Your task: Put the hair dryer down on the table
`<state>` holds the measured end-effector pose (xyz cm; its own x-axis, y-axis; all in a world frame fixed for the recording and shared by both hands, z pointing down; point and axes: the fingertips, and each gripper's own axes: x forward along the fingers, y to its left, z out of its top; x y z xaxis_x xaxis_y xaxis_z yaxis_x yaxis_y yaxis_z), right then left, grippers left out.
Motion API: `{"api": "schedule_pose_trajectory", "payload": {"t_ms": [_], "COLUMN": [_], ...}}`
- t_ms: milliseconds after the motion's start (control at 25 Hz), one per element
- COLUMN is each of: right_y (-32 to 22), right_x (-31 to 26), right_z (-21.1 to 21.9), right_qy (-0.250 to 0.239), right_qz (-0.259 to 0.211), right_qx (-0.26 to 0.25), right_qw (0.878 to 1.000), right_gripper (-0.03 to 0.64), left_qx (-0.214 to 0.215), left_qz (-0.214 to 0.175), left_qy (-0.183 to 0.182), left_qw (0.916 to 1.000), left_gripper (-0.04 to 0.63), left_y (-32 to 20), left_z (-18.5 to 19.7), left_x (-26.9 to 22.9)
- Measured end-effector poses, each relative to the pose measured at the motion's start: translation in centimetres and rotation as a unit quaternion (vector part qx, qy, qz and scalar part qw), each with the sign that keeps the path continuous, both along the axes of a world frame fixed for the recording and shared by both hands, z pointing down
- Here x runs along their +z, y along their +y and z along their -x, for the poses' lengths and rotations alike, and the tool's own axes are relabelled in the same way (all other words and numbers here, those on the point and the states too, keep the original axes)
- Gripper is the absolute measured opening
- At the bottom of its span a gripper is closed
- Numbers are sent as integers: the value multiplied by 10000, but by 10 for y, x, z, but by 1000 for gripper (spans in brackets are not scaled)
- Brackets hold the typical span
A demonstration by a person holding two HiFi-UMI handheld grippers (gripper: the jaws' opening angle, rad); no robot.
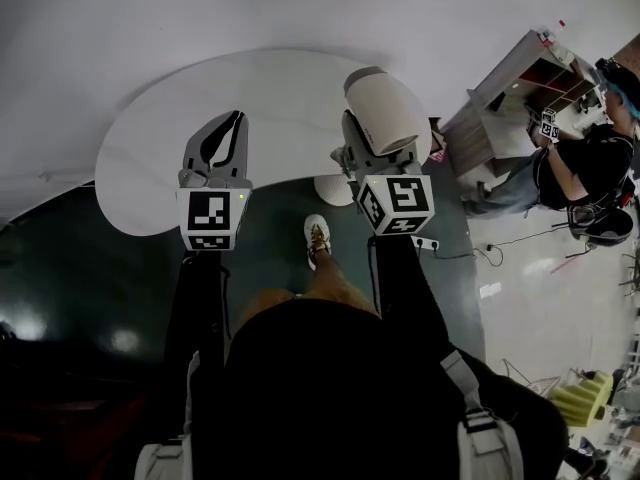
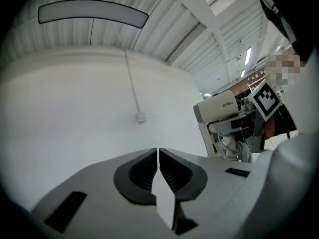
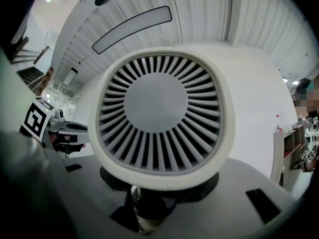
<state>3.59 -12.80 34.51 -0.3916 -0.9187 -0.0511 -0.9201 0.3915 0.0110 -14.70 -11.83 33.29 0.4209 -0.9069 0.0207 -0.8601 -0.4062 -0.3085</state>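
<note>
One cream hair dryer [image 3: 159,118] sits in your right gripper [image 1: 378,158], jaws clamped on its handle and rear grille facing the gripper's camera, over the near edge of the white table [image 1: 150,158]. The grey lettering on its barrel is too small to read. Your left gripper [image 1: 222,140] hovers alongside, jaws together and empty.
</note>
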Motion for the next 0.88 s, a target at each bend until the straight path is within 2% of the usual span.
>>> {"api": "schedule_pose_trajectory", "payload": {"t_ms": [240,640,880], "right_y": [-35,-85,-174], "right_x": [1,-27,0], "right_z": [1,-14,-19], "right_qy": [85,79,141], "right_qz": [-1,71,299], "right_qx": [-80,-229,-263], "right_qw": [9999,9997,9991], "right_gripper": [204,204,204], "left_qx": [-49,-108,-119], "left_qz": [5,25,181], "left_qy": [-13,-10,19], "left_qw": [10000,9999,9998], "left_gripper": [28,27,27], "left_y": [-37,-75,-160], "left_z": [0,-22,-28], "left_x": [0,-33,-9]}}
